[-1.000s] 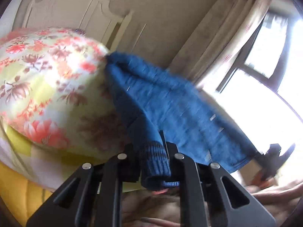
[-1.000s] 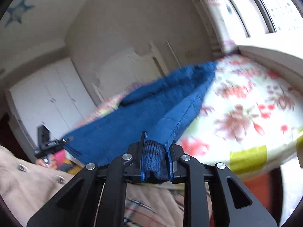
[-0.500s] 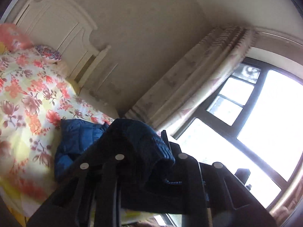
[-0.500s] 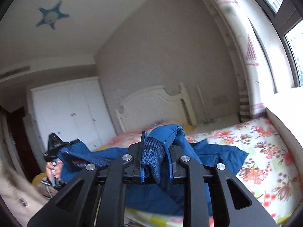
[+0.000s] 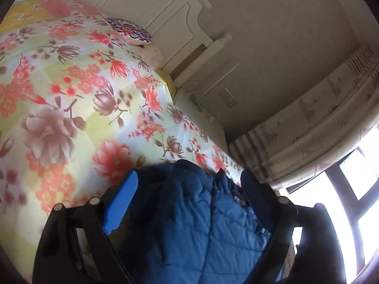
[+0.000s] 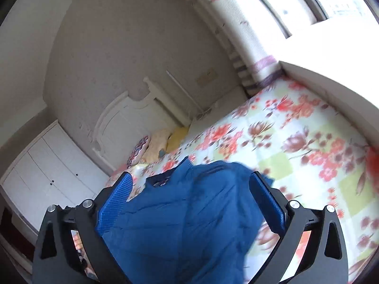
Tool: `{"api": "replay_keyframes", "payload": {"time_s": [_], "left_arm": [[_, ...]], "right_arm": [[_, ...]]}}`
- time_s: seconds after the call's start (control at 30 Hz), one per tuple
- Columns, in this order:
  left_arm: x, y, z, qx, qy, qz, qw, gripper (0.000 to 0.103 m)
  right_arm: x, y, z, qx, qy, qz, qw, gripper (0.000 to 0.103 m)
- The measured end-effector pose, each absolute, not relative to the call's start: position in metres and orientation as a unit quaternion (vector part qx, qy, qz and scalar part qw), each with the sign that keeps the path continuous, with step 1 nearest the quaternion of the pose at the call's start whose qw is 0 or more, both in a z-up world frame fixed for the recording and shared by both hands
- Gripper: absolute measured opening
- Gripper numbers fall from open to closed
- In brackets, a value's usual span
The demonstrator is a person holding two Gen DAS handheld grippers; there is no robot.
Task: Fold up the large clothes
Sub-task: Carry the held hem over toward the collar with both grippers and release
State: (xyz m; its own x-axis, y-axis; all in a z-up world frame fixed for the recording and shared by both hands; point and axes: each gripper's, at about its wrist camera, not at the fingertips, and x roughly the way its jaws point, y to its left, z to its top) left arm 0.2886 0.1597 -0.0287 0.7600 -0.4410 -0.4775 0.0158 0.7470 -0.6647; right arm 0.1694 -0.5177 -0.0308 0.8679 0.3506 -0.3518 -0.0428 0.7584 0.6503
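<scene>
I see both jaws spread wide: left hand-held gripper (image 5: 187, 184) and right hand-held gripper (image 6: 189, 187) each straddle the blue jacket (image 6: 184, 222) on the bed (image 5: 71, 99), gripping nothing.

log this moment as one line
left gripper: open | right gripper: open | jacket: lying on bed, between both grippers' fingers

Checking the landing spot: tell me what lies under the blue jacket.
The blue jacket lies bunched on the floral bedspread, which shows around its far edge. Whatever is directly beneath its bulk is covered. Both grippers' jaws stand open around it.
</scene>
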Motion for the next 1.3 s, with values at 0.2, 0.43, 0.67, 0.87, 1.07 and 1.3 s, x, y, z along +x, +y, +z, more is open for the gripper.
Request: {"api": "replay_keyframes", "payload": {"time_s": [0.2, 0.43, 0.67, 0.87, 1.07, 1.3], "left_arm": [[0.316, 0.131, -0.038, -0.234, 0.379, -0.168, 0.879, 0.088], [0.344, 0.082, -0.051, -0.139, 0.427, -0.177, 0.876, 0.086], [0.304, 0.083, -0.026, -0.138, 0.351, -0.212, 0.902, 0.006], [0.305, 0.079, 0.054, -0.147, 0.278, -0.216, 0.924, 0.006], [0.397, 0.054, 0.047, -0.142, 0.331, -0.147, 0.921, 0.006], [0.438, 0.043, -0.086, -0.13, 0.465, -0.078, 0.872, 0.013]], "right_arm": [[0.199, -0.514, -0.046, 0.247, 0.306, 0.113, 0.912, 0.097], [0.232, -0.469, -0.059, 0.141, 0.374, 0.139, 0.906, 0.097], [0.193, -0.447, -0.032, 0.08, 0.3, 0.129, 0.942, 0.013], [0.178, -0.443, 0.055, 0.063, 0.216, 0.108, 0.968, 0.011], [0.271, -0.456, 0.047, 0.089, 0.28, 0.038, 0.955, 0.011], [0.323, -0.455, -0.086, 0.111, 0.431, 0.011, 0.895, 0.012]]}}
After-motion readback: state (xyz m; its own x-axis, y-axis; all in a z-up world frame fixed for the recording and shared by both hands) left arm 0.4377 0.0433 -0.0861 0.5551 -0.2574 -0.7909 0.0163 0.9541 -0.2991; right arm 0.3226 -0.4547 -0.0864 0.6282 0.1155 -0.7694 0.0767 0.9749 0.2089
